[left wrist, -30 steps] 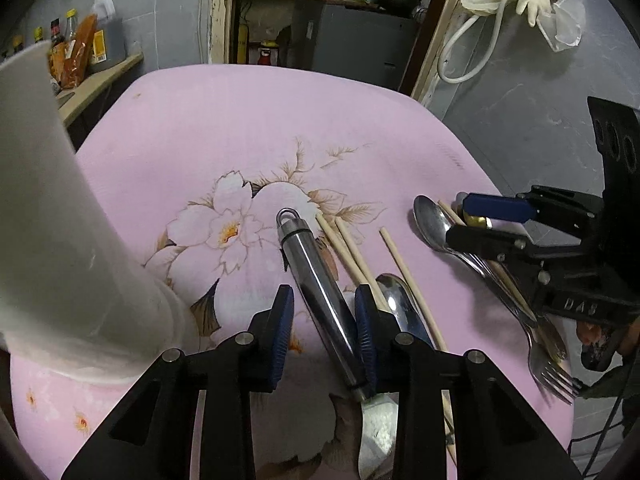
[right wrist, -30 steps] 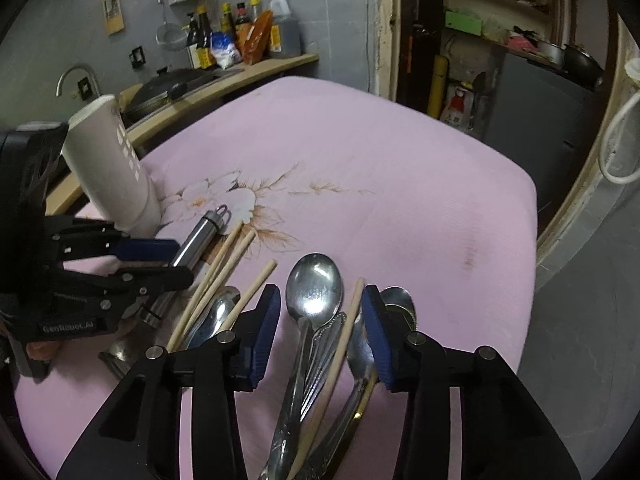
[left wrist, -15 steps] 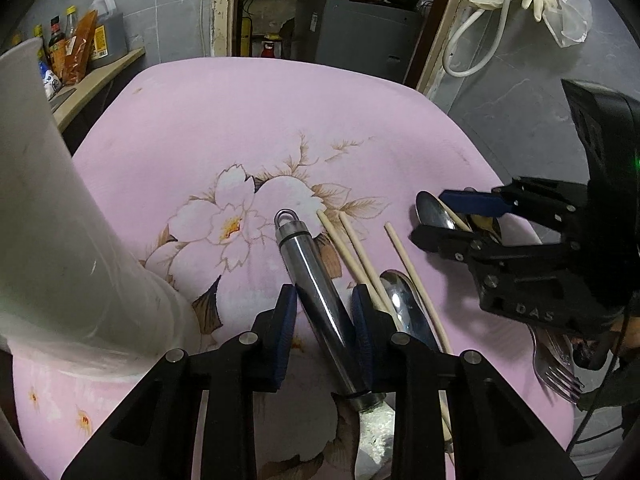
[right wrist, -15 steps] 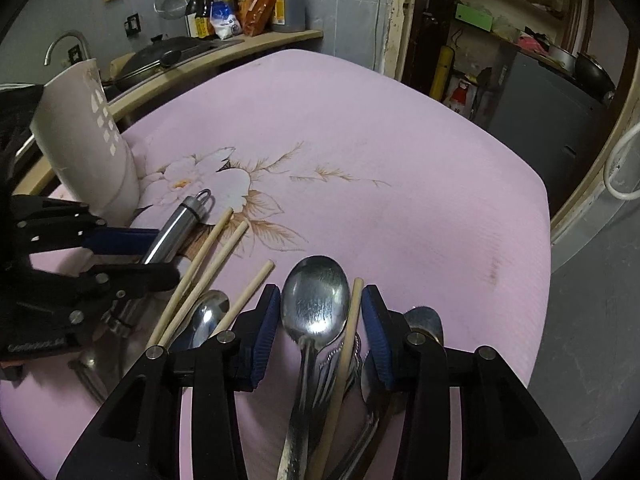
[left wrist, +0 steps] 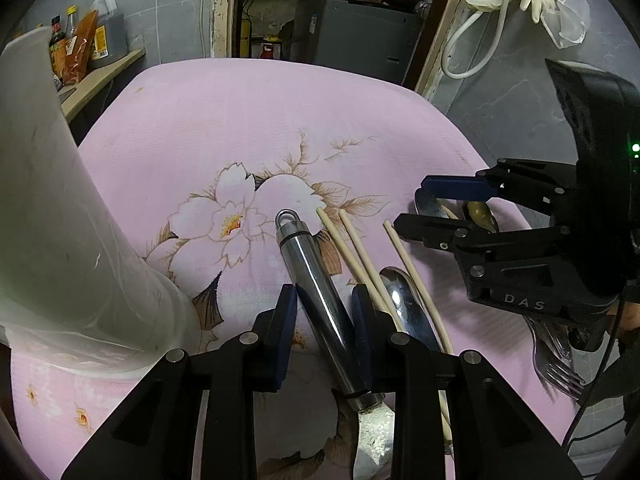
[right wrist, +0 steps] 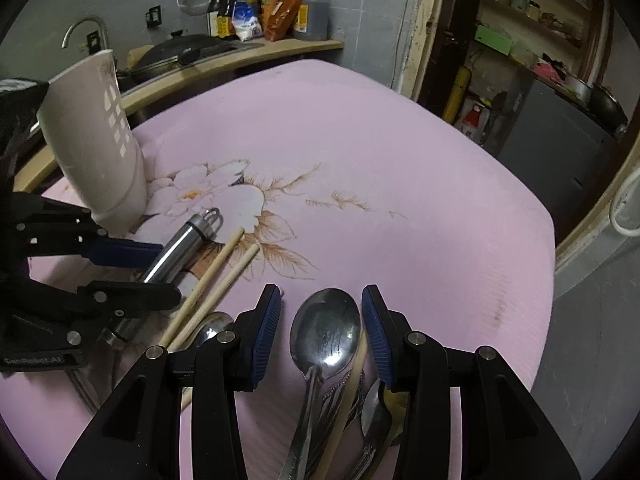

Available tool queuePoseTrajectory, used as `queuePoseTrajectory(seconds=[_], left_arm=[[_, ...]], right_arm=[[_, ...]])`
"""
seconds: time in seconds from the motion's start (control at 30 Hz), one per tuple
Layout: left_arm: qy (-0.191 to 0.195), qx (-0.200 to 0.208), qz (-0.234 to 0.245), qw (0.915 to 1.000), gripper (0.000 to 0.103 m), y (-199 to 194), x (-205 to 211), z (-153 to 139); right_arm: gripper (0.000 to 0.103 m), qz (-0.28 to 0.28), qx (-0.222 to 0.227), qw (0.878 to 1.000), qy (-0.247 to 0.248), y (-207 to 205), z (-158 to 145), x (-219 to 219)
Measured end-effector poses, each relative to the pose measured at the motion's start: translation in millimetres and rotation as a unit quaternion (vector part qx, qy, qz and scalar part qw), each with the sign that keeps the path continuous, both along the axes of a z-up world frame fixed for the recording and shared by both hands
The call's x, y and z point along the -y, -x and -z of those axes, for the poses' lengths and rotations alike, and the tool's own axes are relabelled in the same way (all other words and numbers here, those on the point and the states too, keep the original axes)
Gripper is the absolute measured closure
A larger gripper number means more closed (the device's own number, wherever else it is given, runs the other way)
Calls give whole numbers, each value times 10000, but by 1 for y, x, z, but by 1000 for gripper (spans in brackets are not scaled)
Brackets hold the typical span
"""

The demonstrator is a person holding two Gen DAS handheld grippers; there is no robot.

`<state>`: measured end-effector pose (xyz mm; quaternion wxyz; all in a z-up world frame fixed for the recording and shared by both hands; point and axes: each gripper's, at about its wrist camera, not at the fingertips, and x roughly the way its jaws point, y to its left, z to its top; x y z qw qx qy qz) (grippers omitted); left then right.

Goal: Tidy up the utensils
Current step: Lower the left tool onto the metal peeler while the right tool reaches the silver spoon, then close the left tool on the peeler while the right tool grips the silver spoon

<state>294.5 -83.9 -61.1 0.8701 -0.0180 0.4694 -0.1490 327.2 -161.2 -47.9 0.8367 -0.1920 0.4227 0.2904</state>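
Two grippers down over the scattered utensils on the pink floral tablecloth (left wrist: 280,120). Left gripper (left wrist: 323,320) astride the steel tubular handle (left wrist: 316,280) of what looks like a spatula or turner, blade end hidden under the gripper body; jaws narrower than a second ago, far pad seemingly against the steel, near pad with a sliver of cloth showing beside it, so no firm clamp to be claimed yet. Tall white holder (left wrist: 60,220) just to that gripper's left, upright on the cloth, probably the destination. Chopsticks (left wrist: 352,248) and a small spoon (left wrist: 404,304) just to its right. Right gripper (right wrist: 320,332) shifted forward and rolled level since a second ago, now framing the bowl of a large spoon (right wrist: 326,332) with one chopstick (right wrist: 352,376) alongside the right pad; jaws apart, pads not pressing. Forks and another spoon bunched below. Nothing lifted or stowed yet: likely the closing step before carrying the steel handle to the holder.
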Motion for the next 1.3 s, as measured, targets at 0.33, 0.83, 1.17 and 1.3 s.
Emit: queuePoseTrajectory(seconds=[0.33, 0.83, 1.17, 1.3], left_arm=[[34, -7, -11, 10000, 80, -1, 0, -1], [927, 657, 10, 9935, 88, 61, -27, -40], [1293, 1819, -367, 9741, 88, 100, -60, -87], [1401, 2180, -497, 9646, 88, 109, -86, -116]], right_arm=[[70, 122, -236, 9993, -246, -4, -2, 11], [71, 400, 1484, 9829, -1012, 87, -64, 21], [71, 629, 2236, 9612, -1487, 119, -92, 5], [71, 603, 2409, 9520, -1792, 120, -115, -6]])
